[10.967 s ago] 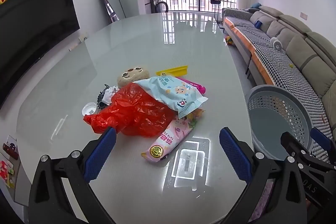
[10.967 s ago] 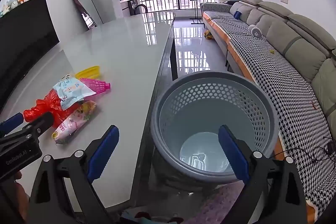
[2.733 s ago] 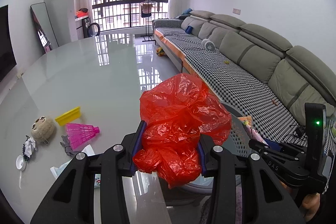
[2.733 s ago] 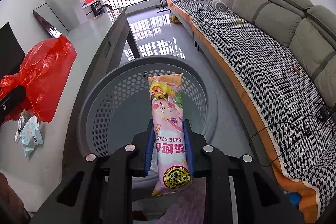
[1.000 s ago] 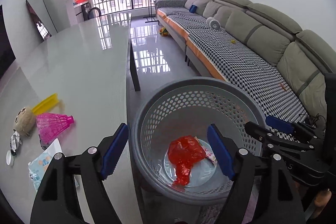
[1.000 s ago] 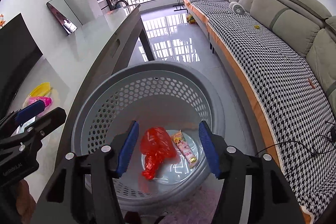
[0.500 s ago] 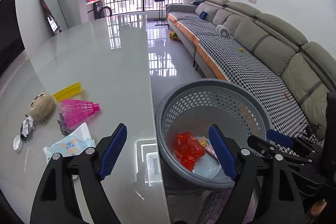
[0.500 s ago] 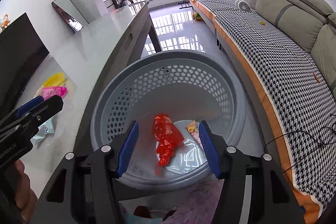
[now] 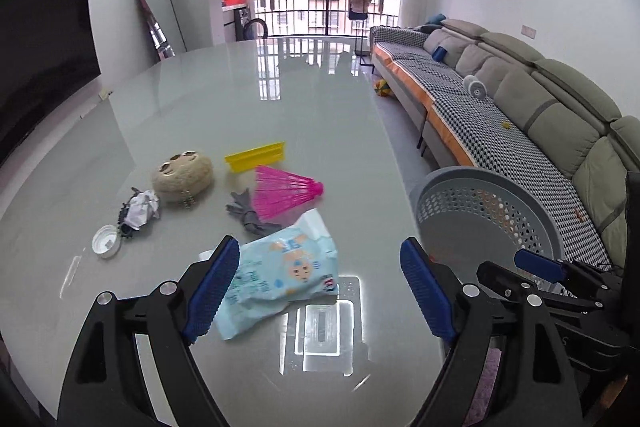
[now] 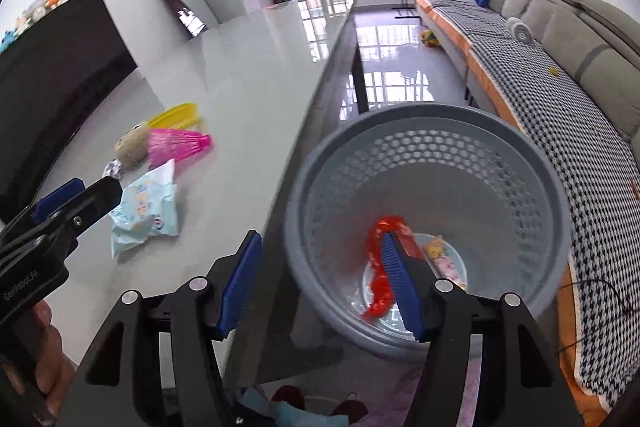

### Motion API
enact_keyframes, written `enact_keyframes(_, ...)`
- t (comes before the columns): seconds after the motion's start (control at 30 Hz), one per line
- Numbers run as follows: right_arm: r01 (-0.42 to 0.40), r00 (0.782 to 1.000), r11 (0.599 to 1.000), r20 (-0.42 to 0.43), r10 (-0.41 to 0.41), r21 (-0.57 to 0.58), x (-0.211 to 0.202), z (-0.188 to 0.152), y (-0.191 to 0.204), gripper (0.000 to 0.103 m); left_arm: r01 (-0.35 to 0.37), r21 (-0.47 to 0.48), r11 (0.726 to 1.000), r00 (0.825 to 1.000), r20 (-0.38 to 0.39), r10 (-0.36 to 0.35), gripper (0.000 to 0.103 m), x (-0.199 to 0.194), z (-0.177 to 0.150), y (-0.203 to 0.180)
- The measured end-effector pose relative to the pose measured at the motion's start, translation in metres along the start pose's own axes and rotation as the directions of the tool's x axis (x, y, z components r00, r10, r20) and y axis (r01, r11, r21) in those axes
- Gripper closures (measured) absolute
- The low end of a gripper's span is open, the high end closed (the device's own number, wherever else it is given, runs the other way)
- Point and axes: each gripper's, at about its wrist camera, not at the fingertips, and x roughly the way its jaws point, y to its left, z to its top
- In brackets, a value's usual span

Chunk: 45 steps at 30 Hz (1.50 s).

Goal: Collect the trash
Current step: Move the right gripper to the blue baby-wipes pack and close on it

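Note:
A light blue wipes packet (image 9: 280, 269) lies on the grey table (image 9: 240, 99), just ahead of my open, empty left gripper (image 9: 320, 291); it also shows in the right wrist view (image 10: 146, 205). Beyond it lie a pink shuttlecock (image 9: 286, 193), a yellow piece (image 9: 256, 157), a grey scrap (image 9: 248, 215), a crumpled wrapper (image 9: 140, 209) and a white cap (image 9: 106, 247). The grey perforated basket (image 10: 440, 131) stands beside the table and holds a red plastic bag (image 10: 380, 259) and a pink snack packet (image 10: 444, 259). My right gripper (image 10: 320, 279) is open and empty over the basket's near rim.
A round beige plush toy (image 9: 182, 175) sits on the table among the litter. A long grey sofa (image 9: 540, 107) runs along the right wall behind the basket (image 9: 480, 203). A black TV (image 9: 40, 59) is on the left. The table edge (image 10: 304, 147) passes between my right fingers.
My left gripper has swung left from the basket to over the table, now facing the wipes packet. The right gripper has shifted left to the basket's near rim. Both stay open.

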Motion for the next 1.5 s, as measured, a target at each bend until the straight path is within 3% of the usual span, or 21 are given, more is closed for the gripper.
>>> enact_keyframes(0.17,-0.028,1.000,0.997,-0.013,0.027,-0.074,0.019,0.012,0.043,0.043,-0.063,-0.056,0.996,0.998,-0.002,0.063,0.021,-0.007,-0.005,0.043)
enact_keyframes(0.4,-0.009,1.000,0.984,-0.029,0.004,-0.178,0.055,0.034,0.088,0.043,-0.151,-0.147,0.978,0.988,-0.007,0.151,0.021,-0.018,-0.013,0.100)
enact_keyframes(0.7,0.022,0.996,0.975,-0.075,-0.039,-0.221,0.085,0.041,0.106,0.043,-0.198,-0.222,0.955,0.980,-0.021,0.198,0.021,-0.021,-0.022,0.144)
enact_keyframes(1.23,-0.097,0.991,0.941,-0.118,0.061,-0.325,0.043,-0.018,0.160,0.043,-0.225,-0.282,0.933,0.974,-0.027,0.227,0.021,-0.023,-0.030,0.177)
enact_keyframes(1.5,-0.099,0.993,0.933,-0.090,0.072,-0.347,0.014,-0.013,0.161,0.039,-0.221,-0.309,0.925,0.974,-0.017,0.227,0.021,-0.028,-0.036,0.192)
